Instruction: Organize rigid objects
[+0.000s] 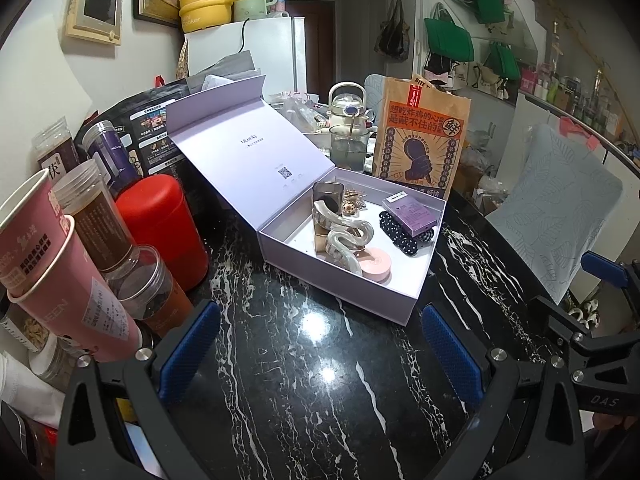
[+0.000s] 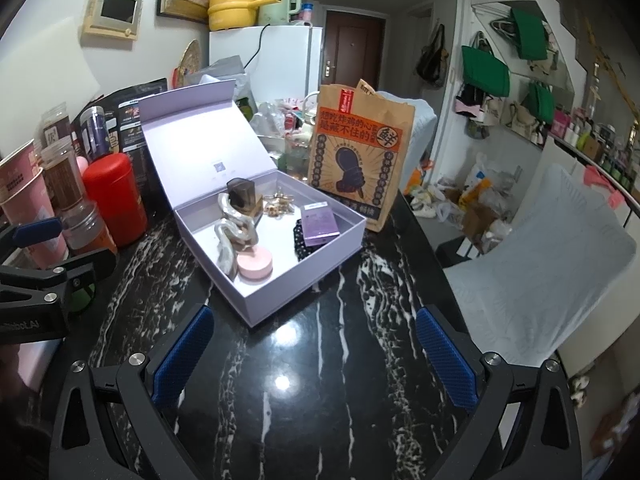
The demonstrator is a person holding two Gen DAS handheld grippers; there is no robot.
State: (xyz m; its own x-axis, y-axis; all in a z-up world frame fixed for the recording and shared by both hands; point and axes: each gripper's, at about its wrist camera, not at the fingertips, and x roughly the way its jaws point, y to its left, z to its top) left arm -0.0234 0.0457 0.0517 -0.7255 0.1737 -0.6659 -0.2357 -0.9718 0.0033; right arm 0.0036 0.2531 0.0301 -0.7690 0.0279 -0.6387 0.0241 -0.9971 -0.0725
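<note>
An open lilac gift box sits on the black marble table, lid up. Inside lie a wavy pearl hair claw, a pink round case, a small purple box, a black dotted scrunchie, a dark perfume bottle and a gold ornament. My left gripper is open and empty, short of the box. My right gripper is open and empty, also short of it.
A red canister, pink paper cups and clear jars crowd the left. A brown paper bag stands behind the box. A glass with a spoon stands beyond. A chair is at right.
</note>
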